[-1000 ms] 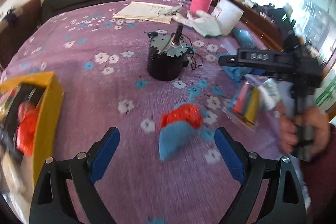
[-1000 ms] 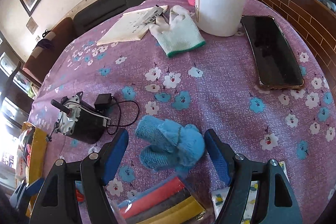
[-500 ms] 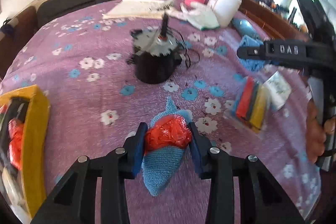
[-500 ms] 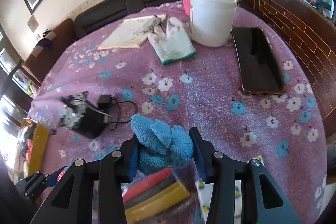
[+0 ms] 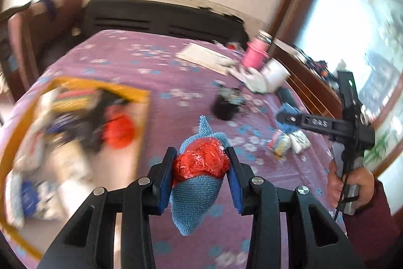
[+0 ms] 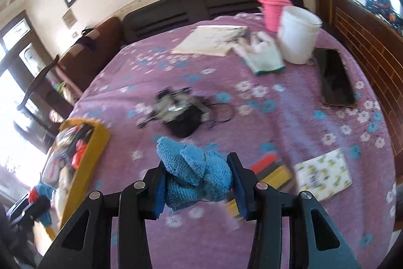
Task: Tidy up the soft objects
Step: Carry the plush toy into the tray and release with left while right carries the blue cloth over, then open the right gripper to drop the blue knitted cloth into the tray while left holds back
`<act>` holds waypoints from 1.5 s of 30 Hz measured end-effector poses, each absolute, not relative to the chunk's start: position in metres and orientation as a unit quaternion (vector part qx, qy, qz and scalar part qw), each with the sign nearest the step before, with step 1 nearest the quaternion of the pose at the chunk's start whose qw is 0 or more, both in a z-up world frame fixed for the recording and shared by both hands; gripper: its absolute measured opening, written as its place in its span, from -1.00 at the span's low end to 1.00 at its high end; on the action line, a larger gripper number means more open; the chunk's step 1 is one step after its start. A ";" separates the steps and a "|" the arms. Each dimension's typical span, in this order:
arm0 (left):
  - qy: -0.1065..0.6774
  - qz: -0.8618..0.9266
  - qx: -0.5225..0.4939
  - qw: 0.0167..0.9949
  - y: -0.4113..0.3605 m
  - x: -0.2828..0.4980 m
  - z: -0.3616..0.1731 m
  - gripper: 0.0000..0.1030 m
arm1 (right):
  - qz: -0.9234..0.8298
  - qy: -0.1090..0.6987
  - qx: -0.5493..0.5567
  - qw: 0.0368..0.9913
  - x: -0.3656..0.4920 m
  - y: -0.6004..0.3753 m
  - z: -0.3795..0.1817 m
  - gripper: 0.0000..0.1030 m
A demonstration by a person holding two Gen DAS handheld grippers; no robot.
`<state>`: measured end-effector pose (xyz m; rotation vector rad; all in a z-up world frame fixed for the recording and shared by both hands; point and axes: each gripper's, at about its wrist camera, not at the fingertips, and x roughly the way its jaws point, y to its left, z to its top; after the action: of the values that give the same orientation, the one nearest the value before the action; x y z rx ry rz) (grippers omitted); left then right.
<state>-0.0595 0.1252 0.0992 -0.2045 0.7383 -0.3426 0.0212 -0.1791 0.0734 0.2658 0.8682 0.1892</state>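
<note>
Our left gripper (image 5: 201, 174) is clamped on a blue knitted piece stuffed with red plastic (image 5: 200, 165), held above the purple floral cloth (image 5: 161, 62). Our right gripper (image 6: 199, 180) grips a blue knitted bundle (image 6: 195, 174) beside the yellow box (image 6: 97, 143).

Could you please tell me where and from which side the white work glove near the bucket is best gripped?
Grip the white work glove across its green-edged cuff, coming from the open tablecloth side. It lies flat, cuff toward the camera, with the white bucket close alongside and papers by its fingers.
</note>
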 end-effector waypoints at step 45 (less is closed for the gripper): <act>0.376 -0.033 -0.210 0.902 0.272 -0.112 0.045 0.63 | 0.236 0.461 0.025 0.855 0.026 0.072 0.054 0.39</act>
<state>-0.1119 0.2717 0.0447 -0.4343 0.7785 -0.0674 0.0257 0.0721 0.0542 0.0532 0.9682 0.4963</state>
